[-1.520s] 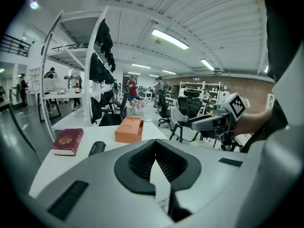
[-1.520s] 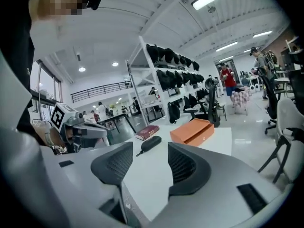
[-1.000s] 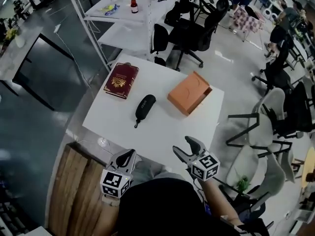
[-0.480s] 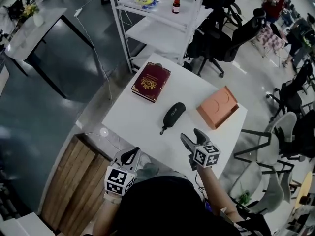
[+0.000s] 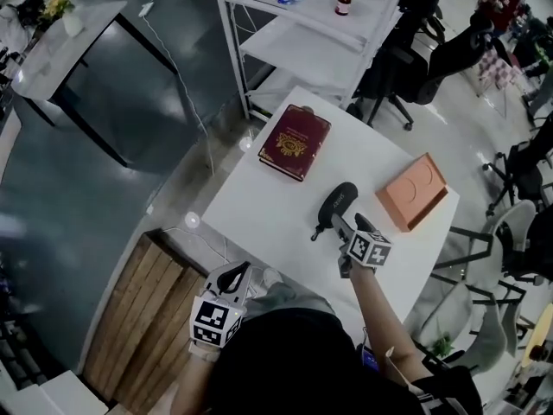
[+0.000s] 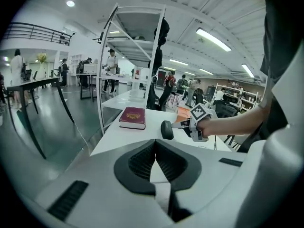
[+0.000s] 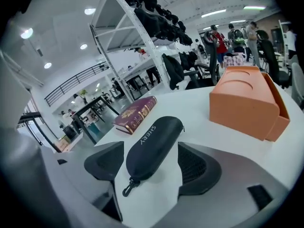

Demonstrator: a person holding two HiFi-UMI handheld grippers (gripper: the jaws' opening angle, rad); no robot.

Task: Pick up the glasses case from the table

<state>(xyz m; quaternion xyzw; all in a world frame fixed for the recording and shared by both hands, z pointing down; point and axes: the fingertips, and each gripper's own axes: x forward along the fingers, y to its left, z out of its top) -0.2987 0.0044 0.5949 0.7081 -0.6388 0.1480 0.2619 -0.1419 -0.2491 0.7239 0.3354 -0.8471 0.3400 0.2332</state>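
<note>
The black glasses case (image 5: 336,205) lies near the middle of the white table (image 5: 256,204), its clip end towards me. My right gripper (image 5: 343,224) has reached its near end. In the right gripper view the case (image 7: 155,143) lies on the table between the two pads (image 7: 105,161). The jaws are opening, with a gap on each side of the case. My left gripper (image 5: 233,272) hangs back at the table's near edge, shut on nothing. From the left gripper (image 6: 155,144) view the case (image 6: 166,129) shows ahead with the right gripper (image 6: 186,124) at it.
A dark red book (image 5: 295,142) lies on the table's far left, and an orange box (image 5: 416,192) on its right. A white shelf rack (image 5: 302,24) stands behind the table, office chairs (image 5: 518,223) to the right, and a wooden cabinet (image 5: 143,318) below left.
My right gripper has moved forward and down over the table until its jaws straddle the case. The left gripper has stayed by the near edge. The head view has shifted.
</note>
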